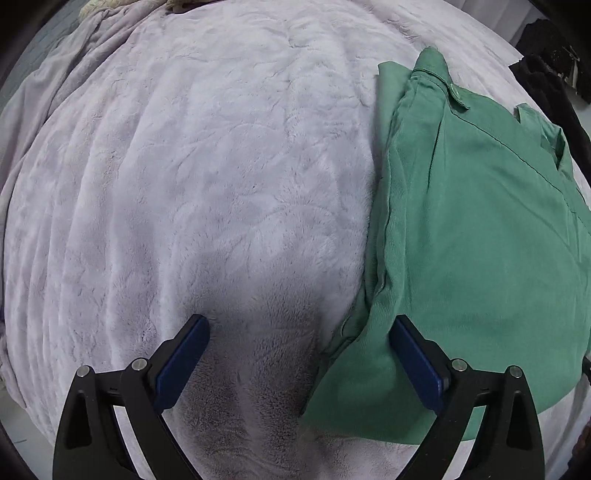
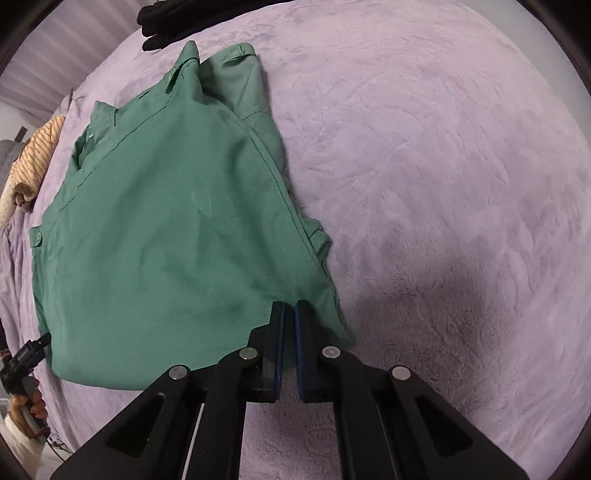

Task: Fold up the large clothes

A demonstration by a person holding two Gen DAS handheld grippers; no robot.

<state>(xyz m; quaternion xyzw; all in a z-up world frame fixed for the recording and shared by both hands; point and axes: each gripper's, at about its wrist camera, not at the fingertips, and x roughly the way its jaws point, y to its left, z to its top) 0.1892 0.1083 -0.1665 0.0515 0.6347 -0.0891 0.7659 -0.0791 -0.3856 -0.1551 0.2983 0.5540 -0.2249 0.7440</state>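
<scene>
A folded green garment (image 1: 480,240) with buttoned tabs lies flat on a pale lilac plush blanket (image 1: 184,184). My left gripper (image 1: 301,321) hangs open over the garment's near left edge. One blue pad is above the blanket, the other above the green cloth, and nothing is held. In the right wrist view the same garment (image 2: 166,240) fills the left half. My right gripper (image 2: 290,306) is shut, its tips over the garment's near right corner. No cloth shows between the pads.
Black clothing (image 2: 166,18) lies at the blanket's far edge, also seen as a dark pile (image 1: 550,62). A cream and orange striped cloth (image 2: 40,147) sits at the far left. A hand (image 2: 33,402) holds the other gripper there. The blanket (image 2: 443,166) spreads right of the garment.
</scene>
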